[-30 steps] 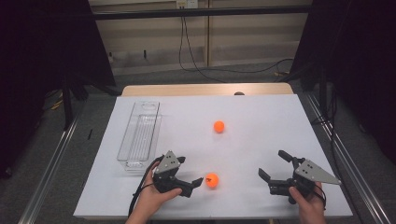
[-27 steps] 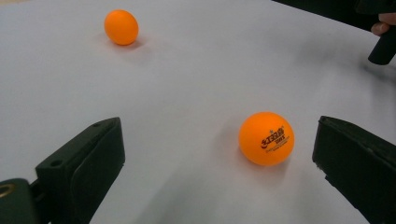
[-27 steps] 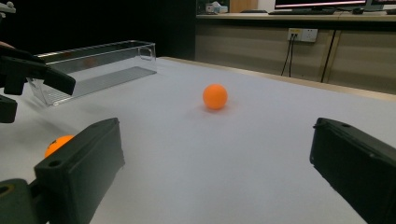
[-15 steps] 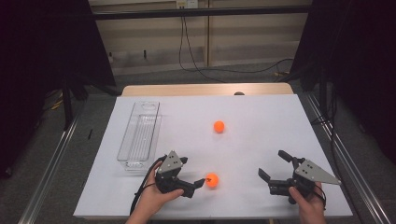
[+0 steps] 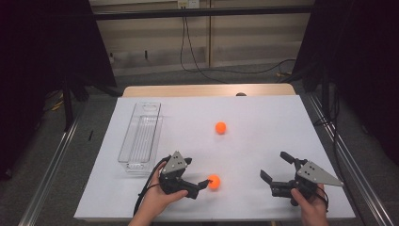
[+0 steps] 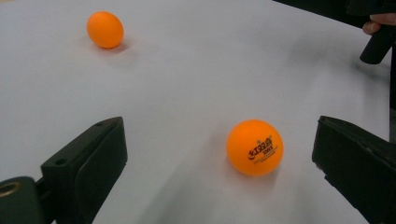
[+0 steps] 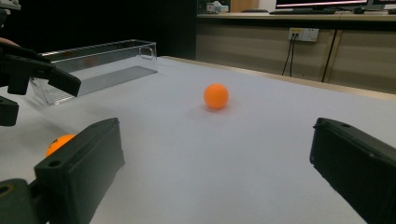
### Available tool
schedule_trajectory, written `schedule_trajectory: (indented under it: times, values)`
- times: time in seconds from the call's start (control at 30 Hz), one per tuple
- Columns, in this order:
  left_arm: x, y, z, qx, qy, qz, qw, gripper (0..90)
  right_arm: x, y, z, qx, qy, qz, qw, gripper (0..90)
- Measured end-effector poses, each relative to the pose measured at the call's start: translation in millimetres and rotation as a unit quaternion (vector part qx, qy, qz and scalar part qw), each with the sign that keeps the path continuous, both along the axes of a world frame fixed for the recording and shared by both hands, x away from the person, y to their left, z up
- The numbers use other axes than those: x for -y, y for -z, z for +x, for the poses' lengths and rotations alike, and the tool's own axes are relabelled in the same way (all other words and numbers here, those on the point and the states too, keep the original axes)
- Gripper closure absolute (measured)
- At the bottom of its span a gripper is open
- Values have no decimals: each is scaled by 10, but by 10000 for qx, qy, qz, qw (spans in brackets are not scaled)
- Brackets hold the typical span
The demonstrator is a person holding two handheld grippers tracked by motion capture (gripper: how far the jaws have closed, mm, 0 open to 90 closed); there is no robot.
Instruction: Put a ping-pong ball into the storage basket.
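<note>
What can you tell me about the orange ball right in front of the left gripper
The near orange ball is a small, smooth, matte sphere that looks like a plastic table-tennis ball, with dark printed lettering and a logo on the side facing the left gripper. It rests on the white table cover, casting a soft shadow, and sits between that gripper's open jaws, closer to one jaw, touching neither. Nothing but the table touches it. A second orange ball lies farther off.

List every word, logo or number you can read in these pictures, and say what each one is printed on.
Near orange ball, between the open jaws of the left gripper: a dark printed logo with a small line beneath it, too small and blurred to read.
Far orange ball: no print shows.
Clear bin: no label shows.
</note>
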State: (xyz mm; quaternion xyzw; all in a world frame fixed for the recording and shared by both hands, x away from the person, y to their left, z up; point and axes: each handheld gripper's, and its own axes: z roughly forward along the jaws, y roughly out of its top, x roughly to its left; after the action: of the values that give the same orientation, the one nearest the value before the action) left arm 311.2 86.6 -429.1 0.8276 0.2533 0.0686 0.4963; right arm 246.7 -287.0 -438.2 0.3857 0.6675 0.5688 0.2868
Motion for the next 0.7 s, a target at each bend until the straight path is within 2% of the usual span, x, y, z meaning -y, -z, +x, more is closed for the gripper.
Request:
schedule_trajectory:
  times: [0.7]
  values:
    - [57, 11, 17, -27, 15, 90, 10000, 36, 1, 2, 1, -6, -4, -14, 10000, 22]
